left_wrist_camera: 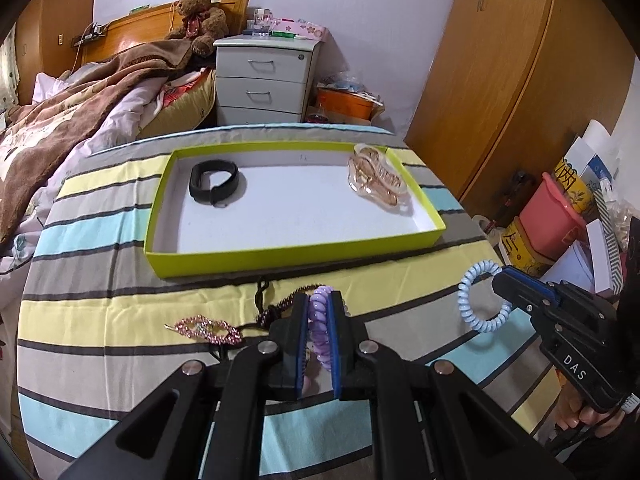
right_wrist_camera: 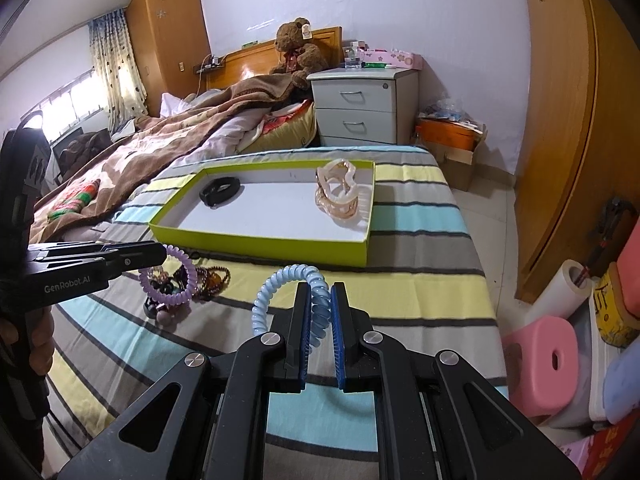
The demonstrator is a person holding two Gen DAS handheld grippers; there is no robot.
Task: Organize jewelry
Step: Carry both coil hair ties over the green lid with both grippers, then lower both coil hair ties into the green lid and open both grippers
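The left claw [left_wrist_camera: 318,312] tilts down toward the striped bench [left_wrist_camera: 120,304], clamped on a purple coil hair tie [left_wrist_camera: 320,320]. The right claw [right_wrist_camera: 320,300], likewise angled down, grips a blue coil hair tie [right_wrist_camera: 288,280]. Both hang before the green tray [left_wrist_camera: 248,256], seemingly just above the cloth.

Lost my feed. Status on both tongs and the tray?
Left tongs shut on purple coil tie. Right tongs shut on blue coil tie. Green tray ahead, path clear.
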